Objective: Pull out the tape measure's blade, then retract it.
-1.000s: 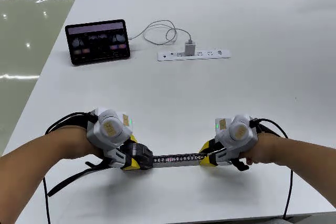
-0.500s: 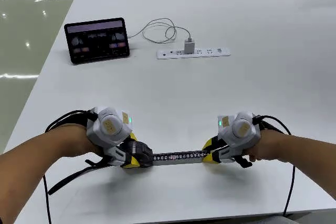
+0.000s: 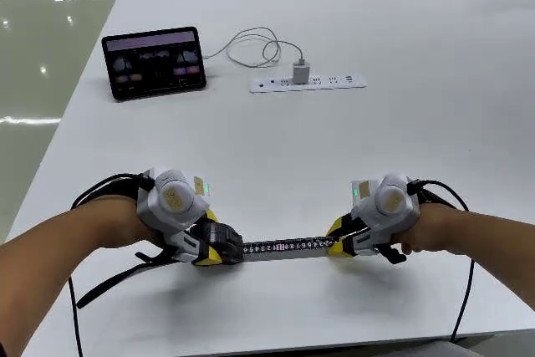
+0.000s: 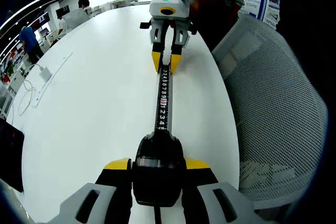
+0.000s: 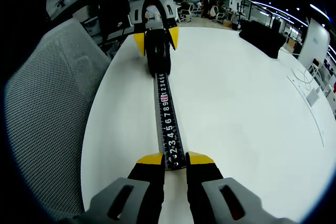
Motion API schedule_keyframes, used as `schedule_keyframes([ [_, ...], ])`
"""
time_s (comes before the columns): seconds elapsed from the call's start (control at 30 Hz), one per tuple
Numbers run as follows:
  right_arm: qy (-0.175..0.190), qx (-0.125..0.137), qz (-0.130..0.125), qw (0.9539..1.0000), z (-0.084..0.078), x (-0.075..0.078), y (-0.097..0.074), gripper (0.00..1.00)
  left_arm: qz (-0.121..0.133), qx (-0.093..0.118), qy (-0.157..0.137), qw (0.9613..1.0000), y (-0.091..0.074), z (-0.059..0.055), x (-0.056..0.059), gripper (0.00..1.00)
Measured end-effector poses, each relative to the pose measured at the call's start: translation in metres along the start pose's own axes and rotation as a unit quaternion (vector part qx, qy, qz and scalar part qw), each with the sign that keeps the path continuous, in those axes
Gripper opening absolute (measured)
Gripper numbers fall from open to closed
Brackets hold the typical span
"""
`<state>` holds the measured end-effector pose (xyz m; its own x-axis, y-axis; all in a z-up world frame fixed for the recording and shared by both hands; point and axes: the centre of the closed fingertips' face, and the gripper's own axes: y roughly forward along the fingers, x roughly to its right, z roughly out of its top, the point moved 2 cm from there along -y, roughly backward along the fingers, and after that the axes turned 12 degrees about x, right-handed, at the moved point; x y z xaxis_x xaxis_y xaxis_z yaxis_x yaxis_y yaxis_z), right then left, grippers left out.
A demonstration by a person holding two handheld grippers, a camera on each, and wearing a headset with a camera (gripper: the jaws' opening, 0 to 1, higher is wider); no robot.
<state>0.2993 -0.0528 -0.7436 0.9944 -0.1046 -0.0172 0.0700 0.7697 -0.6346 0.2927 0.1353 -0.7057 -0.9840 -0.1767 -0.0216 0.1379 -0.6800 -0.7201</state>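
1. The left gripper [image 3: 209, 250] is clamped around the black tape measure [image 4: 157, 166], near the front edge of the white tabletop [image 3: 334, 148].
2. The right gripper [image 5: 170, 158] is closed on the tip of the blade [image 5: 167, 114].
3. The blade stretches straight between the two grippers, numbers facing up.

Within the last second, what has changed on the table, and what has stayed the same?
The right gripper, shut on the blade, moved slightly to the person's right, drawing more blade out of the case. The left gripper stays shut on the case, about where it was. The tablet and the power strip did not move.
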Motion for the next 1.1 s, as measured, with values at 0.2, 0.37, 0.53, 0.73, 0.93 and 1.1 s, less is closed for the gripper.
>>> schedule_keyframes([
  [0.2,0.001,-0.004,-0.002,1.0,-0.004,0.001,-0.004,0.11,-0.001,0.0,0.001,1.0,0.0,0.0,0.0,0.32],
  [0.37,0.001,-0.007,-0.003,1.0,-0.005,0.001,-0.008,0.11,0.0,0.0,0.001,1.0,0.0,0.0,0.0,0.32],
  [0.53,0.003,-0.007,-0.006,1.0,-0.007,0.002,-0.011,0.11,0.0,0.002,0.002,1.0,0.0,0.0,0.0,0.32],
  [0.73,0.004,-0.008,-0.007,0.9999,-0.01,0.003,-0.015,0.11,0.0,0.002,0.002,1.0,-0.001,0.0,0.0,0.32],
  [0.93,0.006,-0.013,-0.009,0.9999,-0.015,0.003,-0.02,0.11,-0.001,0.002,0.002,1.0,0.0,0.0,-0.001,0.32],
  [1.1,0.007,-0.014,-0.011,0.9998,-0.018,0.003,-0.023,0.11,-0.001,0.003,0.002,1.0,0.0,0.0,0.0,0.32],
])
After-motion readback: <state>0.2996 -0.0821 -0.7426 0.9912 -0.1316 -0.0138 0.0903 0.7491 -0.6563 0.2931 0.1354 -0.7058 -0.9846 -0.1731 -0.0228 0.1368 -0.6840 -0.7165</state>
